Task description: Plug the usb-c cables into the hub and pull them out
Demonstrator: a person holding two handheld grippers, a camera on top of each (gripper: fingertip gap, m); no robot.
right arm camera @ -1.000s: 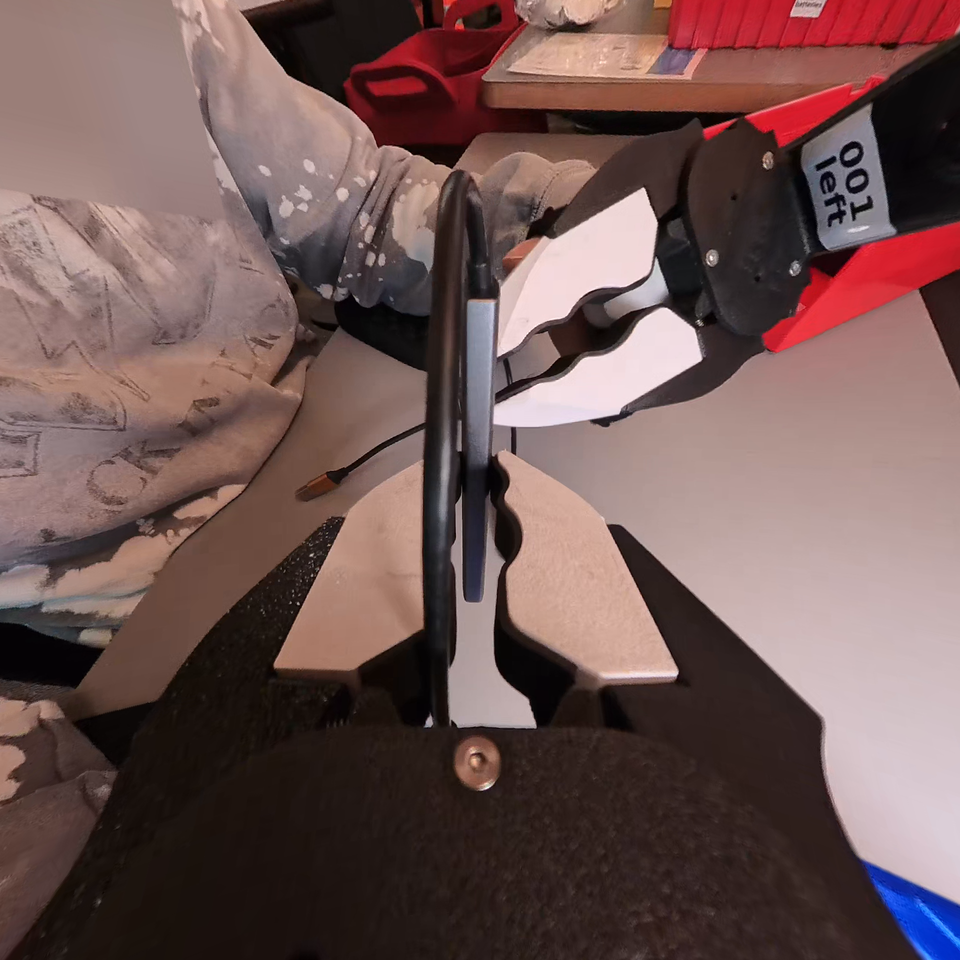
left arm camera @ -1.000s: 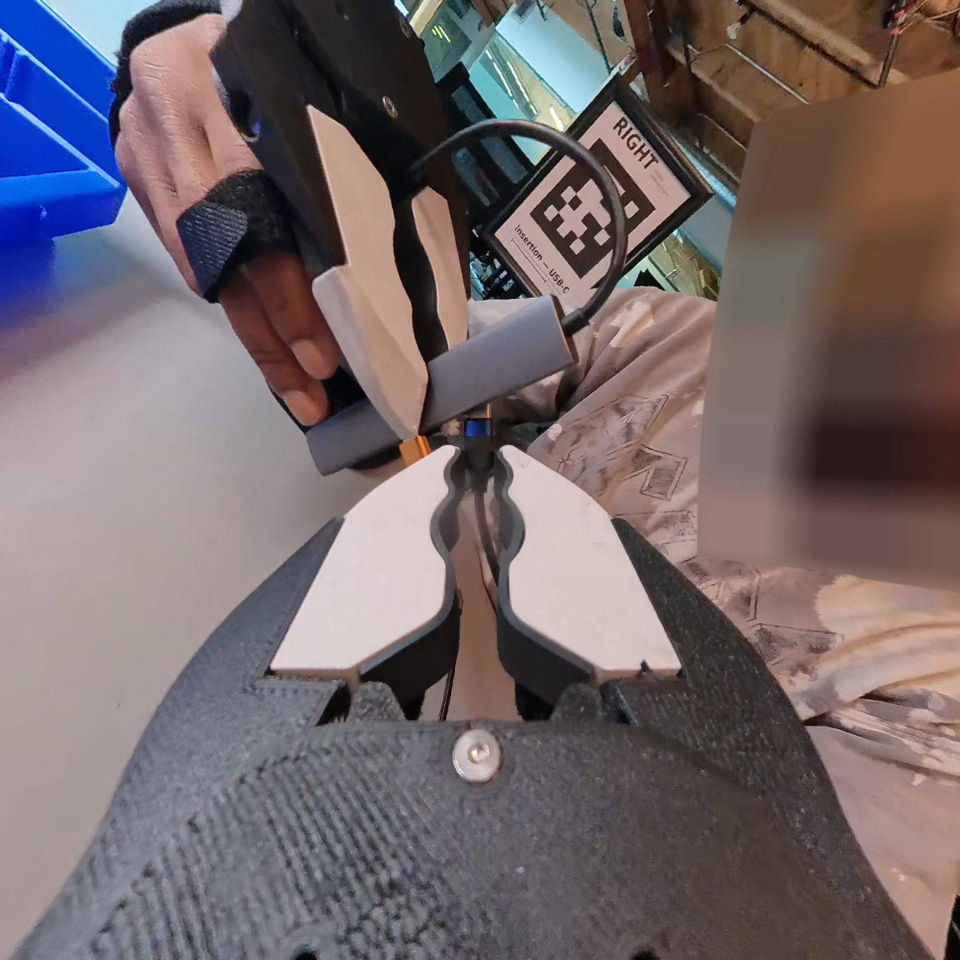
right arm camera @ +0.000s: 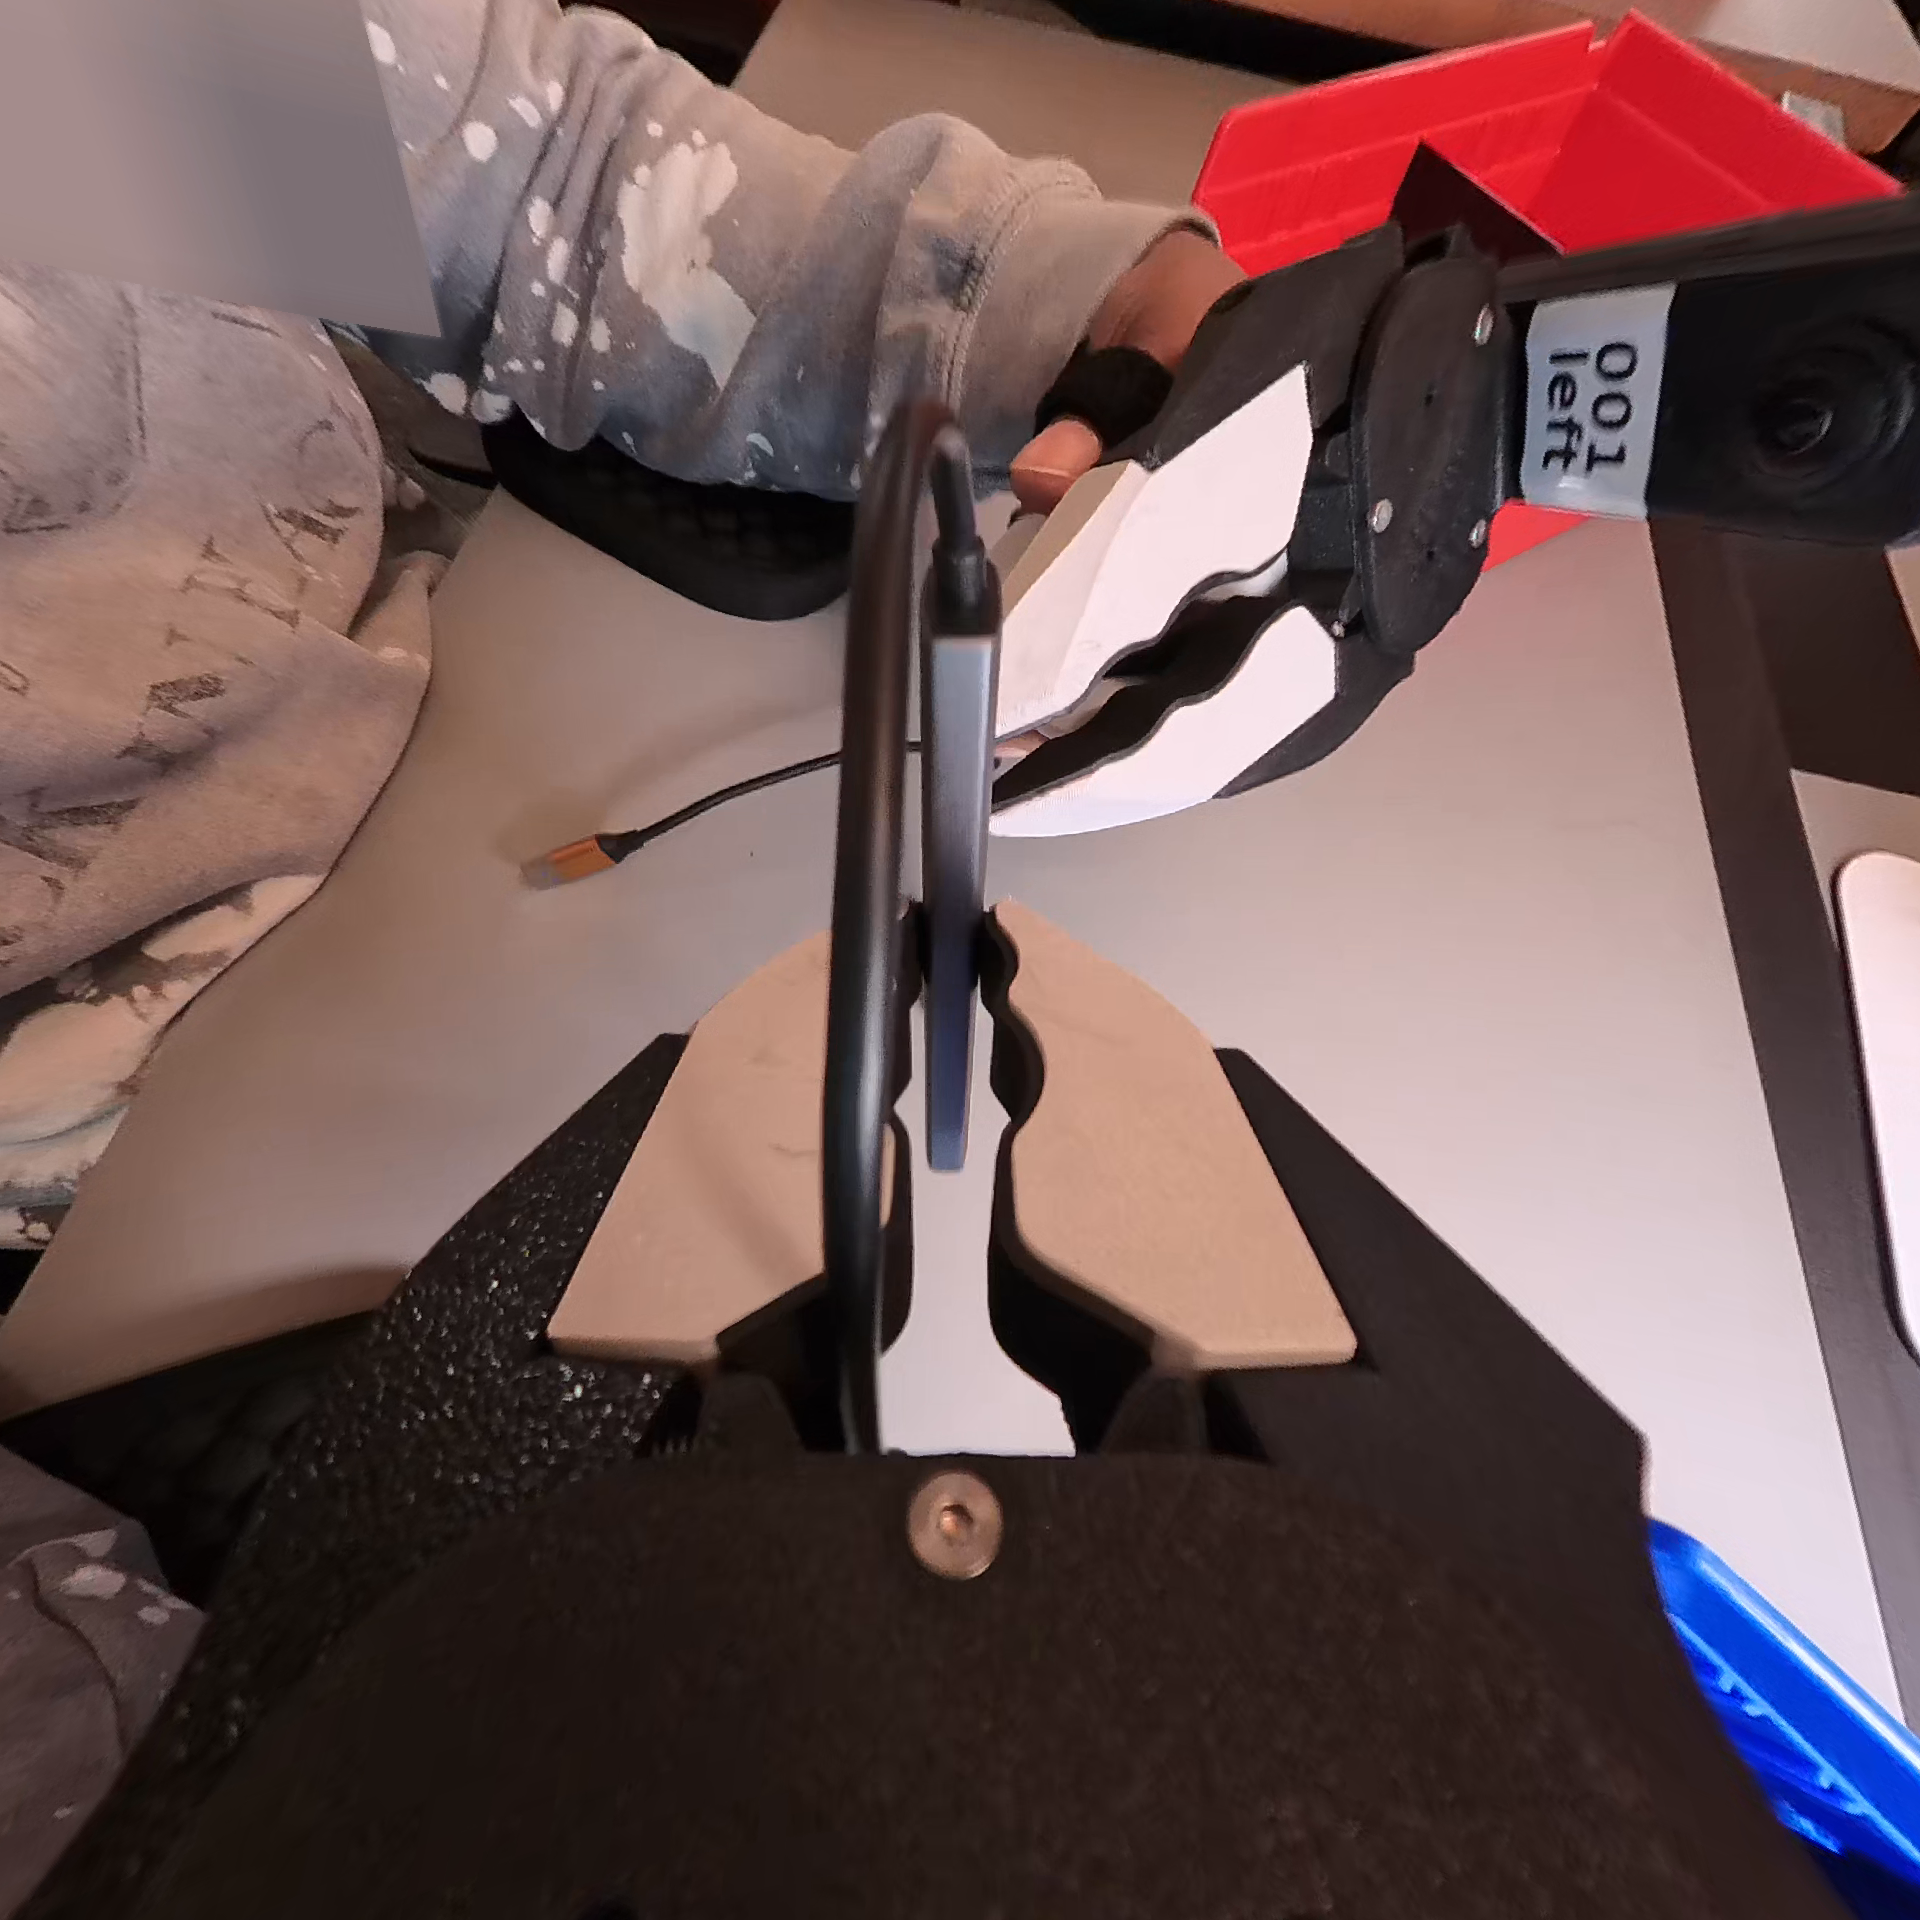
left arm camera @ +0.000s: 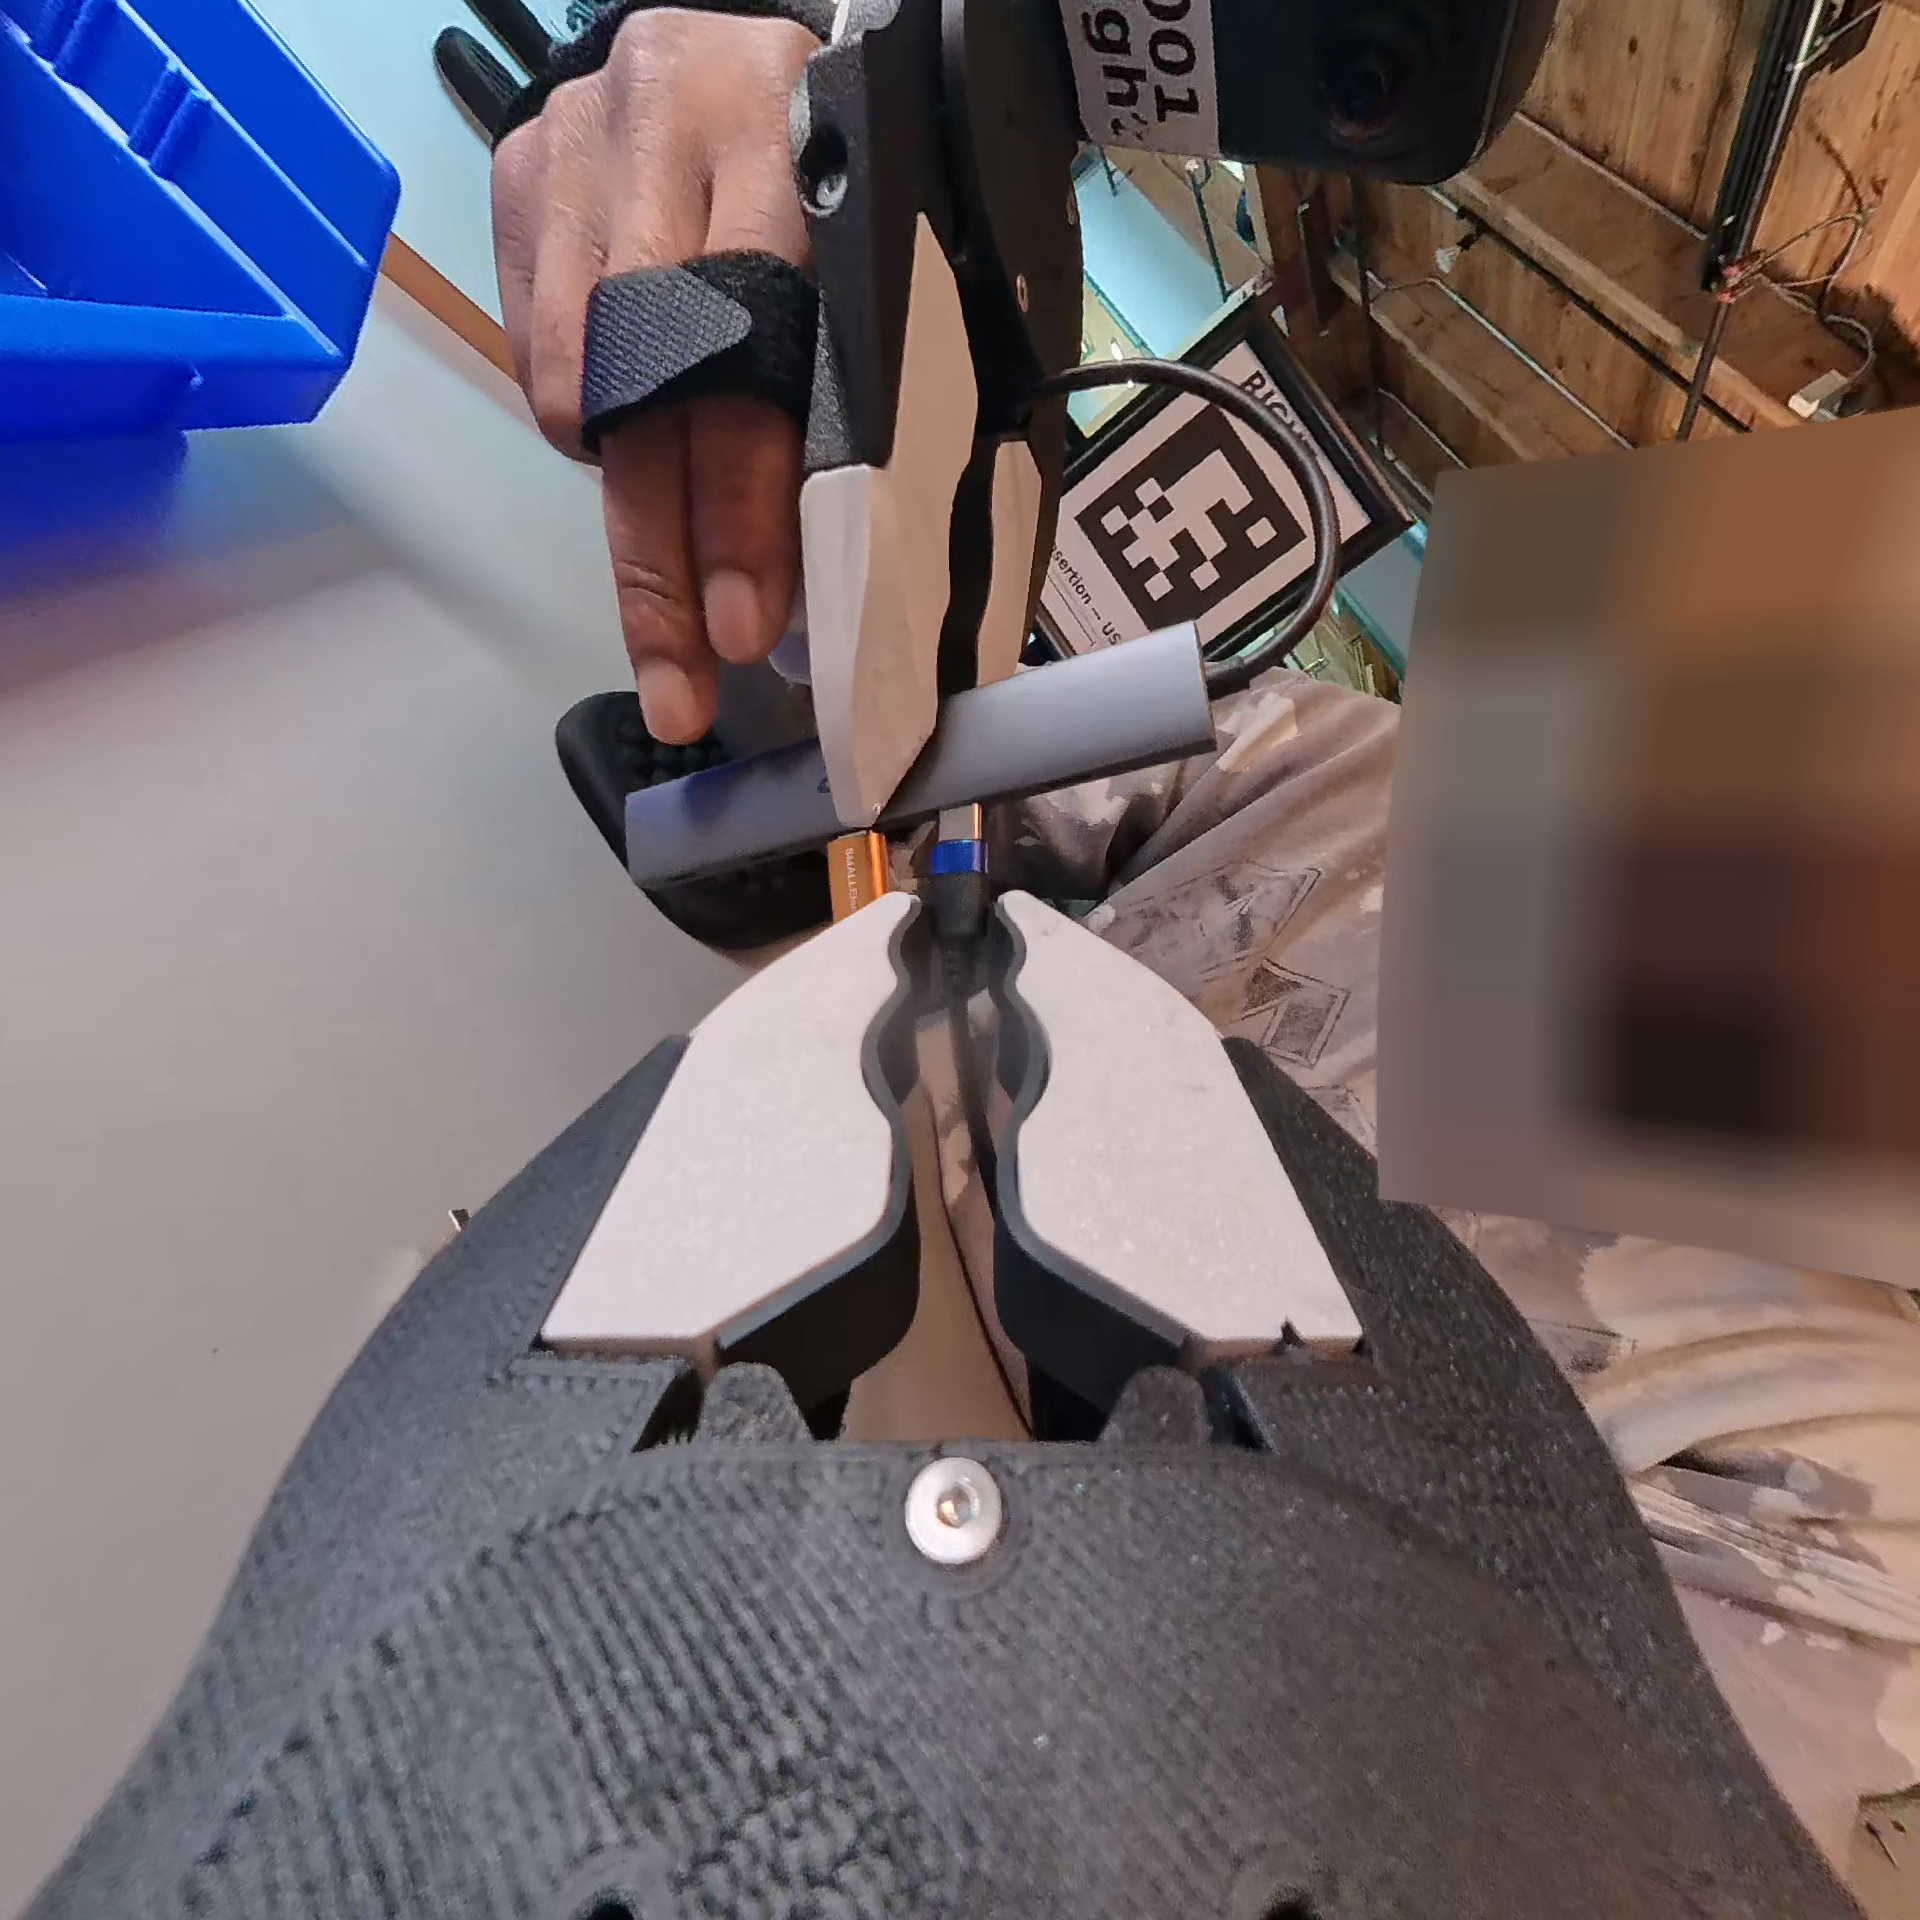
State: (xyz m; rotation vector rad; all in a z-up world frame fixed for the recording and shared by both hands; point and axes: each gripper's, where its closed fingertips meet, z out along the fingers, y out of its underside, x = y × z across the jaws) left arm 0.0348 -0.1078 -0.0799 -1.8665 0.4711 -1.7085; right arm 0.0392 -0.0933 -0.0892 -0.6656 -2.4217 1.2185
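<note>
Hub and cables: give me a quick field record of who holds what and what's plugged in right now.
hub: grey, clamped in right tool, held off the table
blue-collared plug: gripped by left tool, metal tip at hub's edge; seating depth unclear
orange plug: beside the blue one, at hub's edge
loose orange plug: lying on table
hub's own cable: loops back over right tool

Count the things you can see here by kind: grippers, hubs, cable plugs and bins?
Grippers: 2 (left gripper, right gripper)
Hubs: 1 (hub)
Plugs: 3 (orange plug at the hub, blue plug, loose orange plug)
Bins: 2 (blue bin, red bin)
Total: 8
</note>
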